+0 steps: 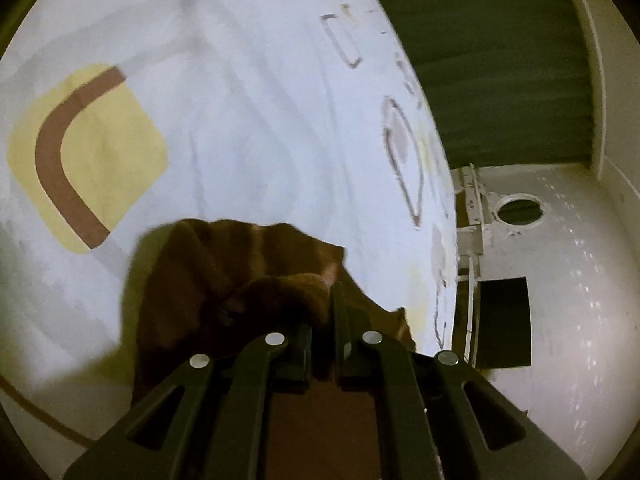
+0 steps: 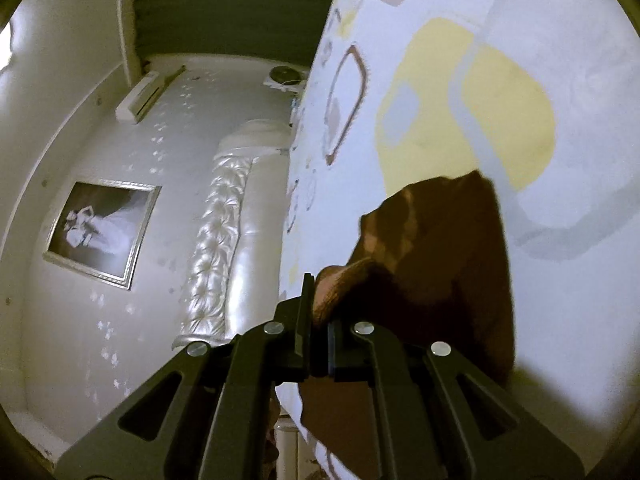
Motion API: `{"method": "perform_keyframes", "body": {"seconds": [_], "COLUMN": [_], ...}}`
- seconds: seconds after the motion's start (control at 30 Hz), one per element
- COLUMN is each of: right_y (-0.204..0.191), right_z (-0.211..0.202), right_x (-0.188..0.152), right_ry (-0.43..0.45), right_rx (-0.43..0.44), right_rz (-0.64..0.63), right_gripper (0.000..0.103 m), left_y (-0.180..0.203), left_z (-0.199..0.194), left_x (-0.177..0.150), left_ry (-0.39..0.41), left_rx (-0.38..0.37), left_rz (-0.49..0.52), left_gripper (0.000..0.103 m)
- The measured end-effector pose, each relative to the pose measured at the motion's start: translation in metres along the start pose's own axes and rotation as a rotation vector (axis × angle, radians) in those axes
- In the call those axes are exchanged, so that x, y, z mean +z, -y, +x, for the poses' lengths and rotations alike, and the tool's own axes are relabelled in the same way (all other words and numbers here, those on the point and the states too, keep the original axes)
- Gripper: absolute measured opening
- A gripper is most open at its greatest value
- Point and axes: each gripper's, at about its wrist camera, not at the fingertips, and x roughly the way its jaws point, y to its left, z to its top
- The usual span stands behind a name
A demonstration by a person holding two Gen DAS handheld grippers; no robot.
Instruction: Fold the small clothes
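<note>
A: What's around?
B: Patterned bedsheet (image 1: 240, 140), tufted headboard (image 2: 218, 240), framed picture (image 2: 100, 232) on the wall.
A: And the garment?
B: Brown cloth (image 1: 224, 272) over the sheet, pinched by left gripper (image 1: 322, 320) and right gripper (image 2: 318, 320).

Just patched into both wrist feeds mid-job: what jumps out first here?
The brown cloth dominates: it is bunched between the fingers of the left gripper and of the right gripper, both shut on it, low in each view. Behind it spreads a white bedsheet with yellow and brown shapes. In the right wrist view, a framed picture hangs on the wall at left, next to a white tufted headboard.
</note>
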Motion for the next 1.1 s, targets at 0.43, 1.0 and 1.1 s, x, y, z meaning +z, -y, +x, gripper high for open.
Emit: {"method": "perform_keyframes", "body": {"seconds": [0.43,1.0,1.1], "right_y": [0.029,0.013,0.017], "right_z": [0.015,-0.052,-0.070], "right_x": [0.021,-0.012,-0.037], "right_ry": [0.056,0.129,0.109], "right_rx": [-0.046,-0.175,-0.187], "right_rz": [0.075,-0.031,-0.020], "right_gripper": [0.022,0.059,0.059], "left_y": [-0.014,-0.030,-0.042], "left_z": [0.004,-0.067,-0.090], "left_x": [0.016,-0.003,-0.028], "left_ry": [-0.020,0.015,0.001], "left_rx": [-0.030,0.006,0.010], "left_rz": [-0.109,0.033,0.090], "left_gripper": [0.029,0.054,0.058]}}
